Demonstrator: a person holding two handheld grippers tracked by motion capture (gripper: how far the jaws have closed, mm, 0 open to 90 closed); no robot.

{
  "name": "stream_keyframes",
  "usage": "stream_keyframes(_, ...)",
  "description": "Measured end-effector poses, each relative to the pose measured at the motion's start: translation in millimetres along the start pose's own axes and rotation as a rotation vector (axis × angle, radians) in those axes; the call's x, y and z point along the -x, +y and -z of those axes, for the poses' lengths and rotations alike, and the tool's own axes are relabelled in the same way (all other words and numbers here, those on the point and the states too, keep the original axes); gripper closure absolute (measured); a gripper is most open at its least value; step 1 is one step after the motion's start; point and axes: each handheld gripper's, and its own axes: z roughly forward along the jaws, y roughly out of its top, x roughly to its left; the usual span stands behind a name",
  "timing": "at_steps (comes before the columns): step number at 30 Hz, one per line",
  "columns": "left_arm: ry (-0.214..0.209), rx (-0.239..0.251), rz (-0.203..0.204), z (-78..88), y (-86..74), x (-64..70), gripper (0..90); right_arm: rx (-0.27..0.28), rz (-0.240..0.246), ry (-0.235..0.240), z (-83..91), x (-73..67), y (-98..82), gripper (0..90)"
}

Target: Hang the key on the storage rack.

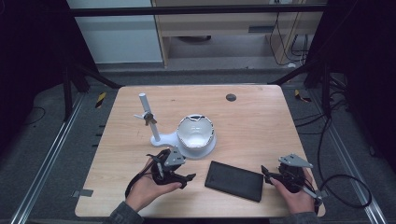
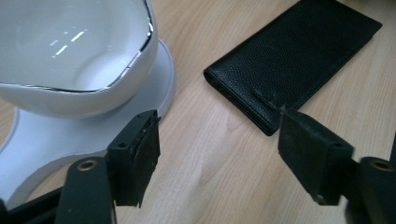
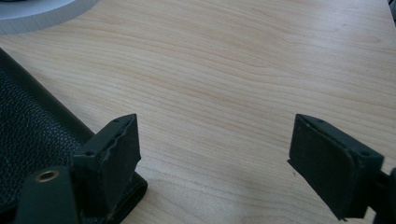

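A: Any writing on the wallet?
B: None readable. It lay flat on the surface, long axis running left-right, between the left tool and right tool, both released.

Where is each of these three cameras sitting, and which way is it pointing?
High view: fixed above the person's side, facing forward and down on the table; both hands enter from the bottom, left tool and right tool either side of the black wallet.
Left gripper view: rides that tool, looking past its open jaws at the white bowl and the wallet's corner.
Right gripper view: rides that tool, facing bare wood, the wallet's edge by one jaw.
Shared: the wallet appears in all three.
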Motion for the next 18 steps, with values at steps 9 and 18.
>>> stream_keyframes(9,-0.027,-0.029,-0.002,-14.9,-5.5,4.2,40.9,-0.001,0.01,0.004,-1.2,0.2,0.3,19.8)
stream_keyframes(18,-0.07,-0.075,-0.012,-24.0,-11.2,5.3,56.3,-0.009,0.013,0.006,-4.4,-0.8,0.5,19.9)
